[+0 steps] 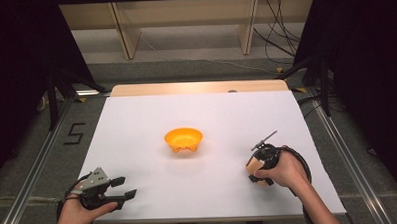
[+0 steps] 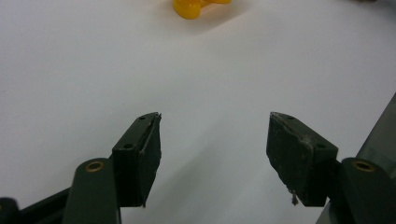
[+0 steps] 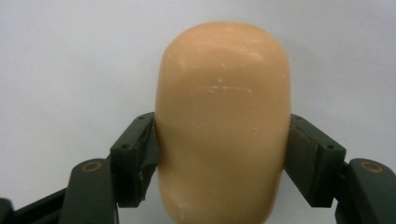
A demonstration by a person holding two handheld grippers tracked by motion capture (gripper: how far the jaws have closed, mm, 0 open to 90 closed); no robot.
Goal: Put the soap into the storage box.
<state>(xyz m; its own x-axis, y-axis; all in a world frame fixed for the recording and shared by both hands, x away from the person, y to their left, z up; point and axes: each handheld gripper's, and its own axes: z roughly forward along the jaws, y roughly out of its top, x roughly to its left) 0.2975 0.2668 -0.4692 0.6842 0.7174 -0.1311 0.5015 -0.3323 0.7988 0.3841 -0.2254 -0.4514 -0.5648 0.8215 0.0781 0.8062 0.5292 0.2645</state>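
An orange bowl (image 1: pixel 183 139) stands near the middle of the white table (image 1: pixel 137 124); its foot (image 2: pixel 196 6) shows at the top of the left gripper view. My right gripper (image 1: pixel 256 167) at the table's right front is shut on a smooth peach-coloured soap-like block (image 3: pixel 223 121), both jaws pressed against its sides, pointing down at the table. The block (image 1: pixel 252 165) peeks out beside the hand in the high view. My left gripper (image 1: pixel 126 188) at the left front corner is open with nothing between its fingers (image 2: pixel 140 158).
The table's wooden far edge (image 1: pixel 198 87) lies beyond the white sheet. Shelving legs and cables sit on the floor behind, and metal rails run along both sides of the table.
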